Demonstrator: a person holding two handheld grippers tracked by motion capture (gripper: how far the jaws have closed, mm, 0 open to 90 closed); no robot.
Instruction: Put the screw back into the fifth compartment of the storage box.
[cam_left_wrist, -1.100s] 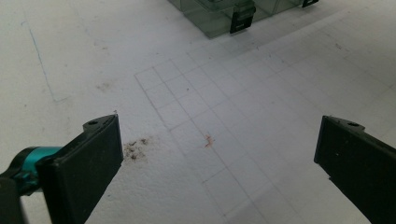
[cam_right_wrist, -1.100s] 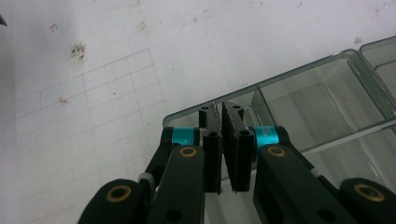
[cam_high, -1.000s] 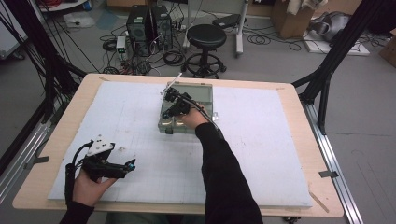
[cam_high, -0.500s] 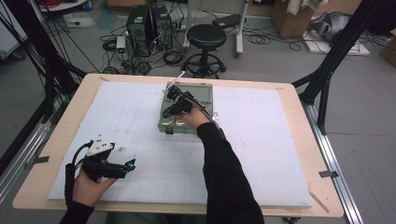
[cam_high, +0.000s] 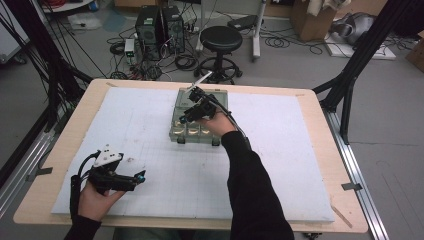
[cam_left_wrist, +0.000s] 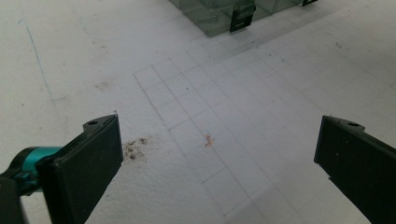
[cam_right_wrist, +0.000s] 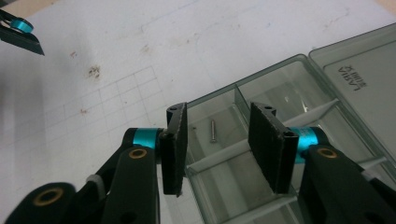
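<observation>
A clear grey compartment box (cam_high: 215, 100) lies open at the far middle of the white board, its lid (cam_right_wrist: 359, 70) folded back. My right gripper (cam_high: 186, 118) hovers over the box's left compartments. Its jaws (cam_right_wrist: 218, 112) have just been opening and stand partly open with nothing gripped. Below them a small metal screw (cam_right_wrist: 213, 130) lies loose on a compartment floor. My left gripper (cam_high: 141, 176) rests in a hand at the board's near left corner, jaws wide open (cam_left_wrist: 219, 123) over bare board. The box's front edge (cam_left_wrist: 219, 18) lies ahead of it.
The white gridded foam board (cam_high: 280, 150) covers most of the wooden table (cam_high: 325, 130). A stool (cam_high: 221, 40) and computer towers (cam_high: 160, 25) stand on the floor beyond the far edge. Black frame struts (cam_high: 350, 75) rise at both sides.
My right gripper has lifted slightly above the box and its jaws have parted. The left gripper has stayed where it was.
</observation>
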